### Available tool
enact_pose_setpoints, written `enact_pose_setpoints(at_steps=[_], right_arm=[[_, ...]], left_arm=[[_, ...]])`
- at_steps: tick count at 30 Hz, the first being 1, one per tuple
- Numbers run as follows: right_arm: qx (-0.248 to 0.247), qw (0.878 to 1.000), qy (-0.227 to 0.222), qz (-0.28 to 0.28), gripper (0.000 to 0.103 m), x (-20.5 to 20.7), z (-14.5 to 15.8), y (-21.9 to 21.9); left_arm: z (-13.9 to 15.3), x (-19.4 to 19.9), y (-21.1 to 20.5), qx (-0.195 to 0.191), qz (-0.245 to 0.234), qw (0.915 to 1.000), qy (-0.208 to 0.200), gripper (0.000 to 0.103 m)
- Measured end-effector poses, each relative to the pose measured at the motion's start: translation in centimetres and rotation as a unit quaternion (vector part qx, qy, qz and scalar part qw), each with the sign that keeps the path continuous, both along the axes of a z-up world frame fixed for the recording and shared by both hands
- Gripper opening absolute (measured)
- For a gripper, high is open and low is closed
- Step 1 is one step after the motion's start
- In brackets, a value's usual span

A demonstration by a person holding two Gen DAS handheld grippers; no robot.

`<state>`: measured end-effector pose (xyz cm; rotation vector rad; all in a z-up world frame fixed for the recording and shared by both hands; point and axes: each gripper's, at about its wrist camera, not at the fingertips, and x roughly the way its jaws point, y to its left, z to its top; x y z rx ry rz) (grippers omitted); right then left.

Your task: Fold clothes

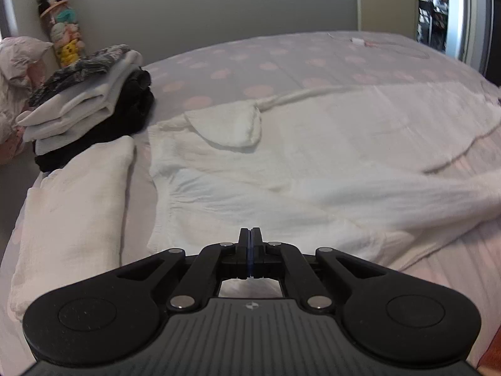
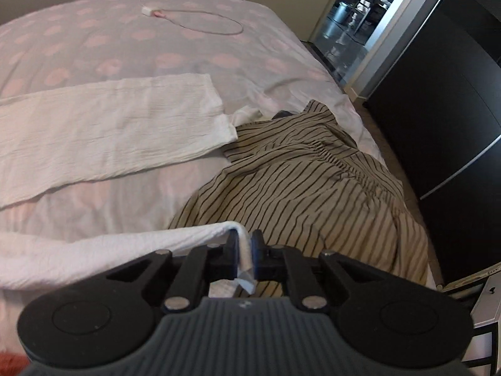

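Observation:
White crinkled trousers [image 1: 266, 172] lie spread across the polka-dot bed [image 1: 250, 62], waistband to the left, with a pocket lining [image 1: 225, 125] turned out on top. My left gripper [image 1: 250, 235] hovers over the near edge of the trousers, fingers pressed together with nothing between them. In the right wrist view one trouser leg [image 2: 109, 131] lies flat. The other leg [image 2: 94, 250] stretches toward my right gripper [image 2: 245, 244], which is shut on its hem, so that end is lifted off the bed.
A folded white cloth [image 1: 75, 203] and a stack of folded clothes [image 1: 84, 100] sit at the bed's left. A striped beige garment [image 2: 297, 181] lies crumpled at the right edge. A charger cable [image 2: 203, 25] is at the far side. A black wardrobe [image 2: 438, 109] stands right.

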<state>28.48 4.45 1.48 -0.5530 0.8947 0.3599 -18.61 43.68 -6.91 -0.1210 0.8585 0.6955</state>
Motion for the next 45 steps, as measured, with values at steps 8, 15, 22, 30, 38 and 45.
enact_pose_setpoints(at_steps=[8, 15, 22, 30, 38, 45], right_arm=[[-0.062, 0.995, -0.075, -0.013, 0.015, 2.2, -3.5, 3.0], [-0.071, 0.989, -0.126, -0.012, 0.034, 1.6, -2.1, 2.6], [-0.031, 0.996, -0.065, 0.053, 0.039, -2.9, -1.3, 1.7], [-0.079, 0.983, 0.013, 0.162, 0.039, -9.3, -5.7, 2.9], [-0.113, 0.974, 0.027, 0.193, 0.045, -10.9, -7.7, 2.6], [-0.119, 0.974, 0.031, 0.191, 0.046, -10.4, -8.6, 1.8]], left_arm=[[-1.8, 2.1, -2.7, 0.003, -0.116, 0.9927, 0.033, 0.013], [-4.3, 4.3, -6.1, 0.059, -0.197, 0.9723, 0.111, 0.026], [-7.5, 4.7, -7.1, 0.139, -0.203, 0.9451, 0.215, 0.032], [-8.9, 4.6, -6.0, 0.168, -0.179, 0.9375, 0.247, 0.045], [-10.4, 5.4, -5.8, 0.188, -0.176, 0.9302, 0.261, 0.04], [-9.0, 5.5, -5.3, 0.167, -0.141, 0.9493, 0.226, 0.014]])
